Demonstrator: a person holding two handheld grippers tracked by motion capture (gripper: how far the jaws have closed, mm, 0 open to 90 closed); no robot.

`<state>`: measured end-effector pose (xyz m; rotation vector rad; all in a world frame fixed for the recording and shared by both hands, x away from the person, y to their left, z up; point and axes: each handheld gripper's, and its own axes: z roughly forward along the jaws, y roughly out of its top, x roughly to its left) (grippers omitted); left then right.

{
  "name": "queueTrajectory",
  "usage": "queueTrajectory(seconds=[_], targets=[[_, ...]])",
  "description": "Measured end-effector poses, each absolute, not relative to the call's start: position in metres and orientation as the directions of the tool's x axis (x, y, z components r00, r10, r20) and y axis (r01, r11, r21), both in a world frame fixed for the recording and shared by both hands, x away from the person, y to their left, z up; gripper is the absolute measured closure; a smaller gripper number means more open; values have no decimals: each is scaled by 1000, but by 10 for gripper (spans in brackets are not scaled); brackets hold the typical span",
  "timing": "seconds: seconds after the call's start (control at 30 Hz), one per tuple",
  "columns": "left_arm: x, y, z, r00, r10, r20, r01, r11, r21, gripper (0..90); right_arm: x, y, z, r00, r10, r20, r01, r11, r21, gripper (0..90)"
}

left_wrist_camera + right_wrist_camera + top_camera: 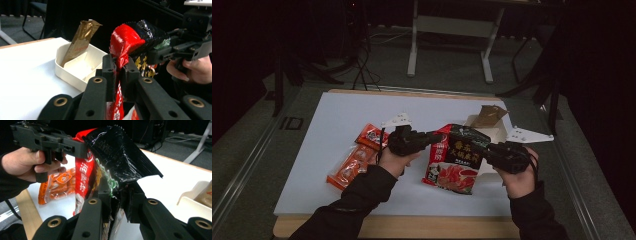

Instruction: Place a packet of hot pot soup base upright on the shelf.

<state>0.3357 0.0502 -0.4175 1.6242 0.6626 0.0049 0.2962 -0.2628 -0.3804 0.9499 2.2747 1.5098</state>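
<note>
A red and black snack bag [459, 157] hangs above the white board, held by both grippers. My left gripper [437, 136] is shut on the bag's red left edge [130, 37], and the film is pinched between its jaws [118, 67]. At the opposite side, my right gripper [486, 149] is shut on the black edge [117, 152], which is crumpled between its jaws [119, 195]. The right gripper view also has the left gripper [75, 146] clamped on the bag's red side.
A white divided tray [72, 75] sits behind the bag at the board's right, with a brown packet [489, 116] leaning upright in it. An orange sausage pack [354, 162] lies on the white board [337, 125] to the left. The wooden table edge runs along the front.
</note>
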Motion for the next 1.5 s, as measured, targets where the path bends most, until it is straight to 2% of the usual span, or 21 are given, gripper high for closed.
queueTrajectory(seconds=[0.13,0.17,0.2,0.23,0.53,0.6,0.7,0.87,1.03,1.5], targets=[[334,51,-415,843,401,-358,402,-28,915,738,294,-264,-374,-760,636,129,361,249,899,779],[334,51,-415,843,401,-358,402,-28,915,675,294,-264,-374,-760,636,129,361,249,899,779],[332,50,-414,847,416,-331,388,-56,920,675,293,-263,-372,-762,637,114,348,255,902,779],[331,49,-414,850,409,-331,387,-60,920,595,292,-263,-369,-760,642,95,335,262,905,779],[322,60,-408,852,433,-295,353,-60,934,354,295,-268,-352,-759,645,89,305,232,924,779],[320,63,-407,857,427,-289,347,-64,936,263,296,-269,-346,-757,649,75,291,233,928,778],[318,69,-406,849,434,-303,355,-42,934,241,297,-271,-339,-752,655,73,284,223,933,778],[311,76,-413,846,469,-252,329,-87,941,82,303,-276,-332,-747,661,78,278,203,939,778],[306,85,-422,839,464,-283,357,-79,931,39,310,-281,-324,-735,675,63,268,203,942,777],[284,111,-442,818,519,-249,346,-97,933,13,331,-302,-311,-695,718,43,249,184,951,777]])
